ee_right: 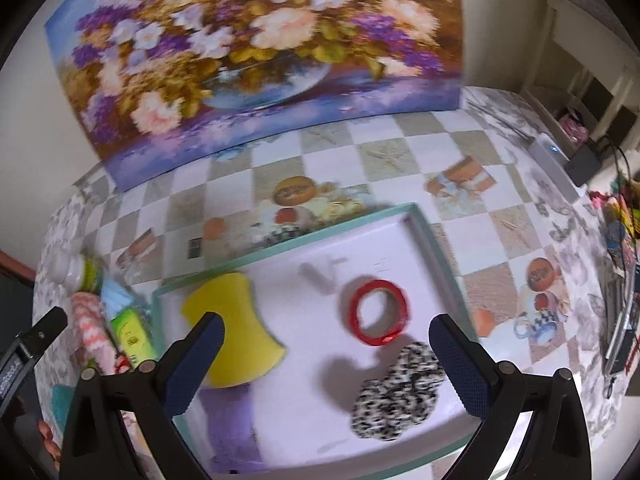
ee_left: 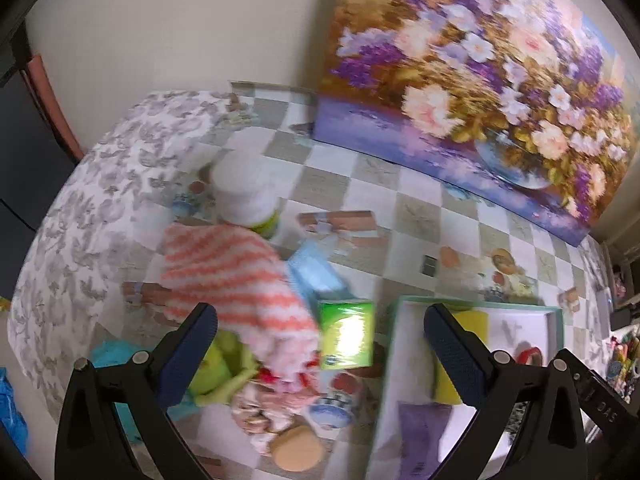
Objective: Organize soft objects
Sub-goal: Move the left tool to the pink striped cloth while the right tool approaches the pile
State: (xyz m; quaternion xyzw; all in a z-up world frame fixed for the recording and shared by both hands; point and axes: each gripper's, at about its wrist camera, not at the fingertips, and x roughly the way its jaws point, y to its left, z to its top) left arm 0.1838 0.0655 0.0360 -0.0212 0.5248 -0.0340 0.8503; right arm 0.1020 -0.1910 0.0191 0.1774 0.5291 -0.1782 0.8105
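Note:
A teal-rimmed white tray (ee_right: 434, 236) lies on the table. In it lie a yellow sponge (ee_right: 236, 330), a purple cloth (ee_right: 232, 420), a red tape ring (ee_right: 380, 310) and a black-and-white speckled scrunchie (ee_right: 400, 392). My right gripper (ee_right: 325, 360) hangs open above the tray with nothing between its fingers. My left gripper (ee_left: 320, 352) is open over a pile left of the tray (ee_left: 556, 314): an orange-and-white striped fluffy cloth (ee_left: 236, 276), a green packet (ee_left: 346, 334), a light blue pack (ee_left: 314, 268) and a lime green soft item (ee_left: 216, 364).
A white-lidded jar (ee_left: 244, 192) stands behind the pile. A large flower painting (ee_right: 256, 48) leans against the wall at the table's back. The checked tablecloth (ee_left: 400, 200) shows printed cups and pots. Cluttered shelves and cables sit at the far right.

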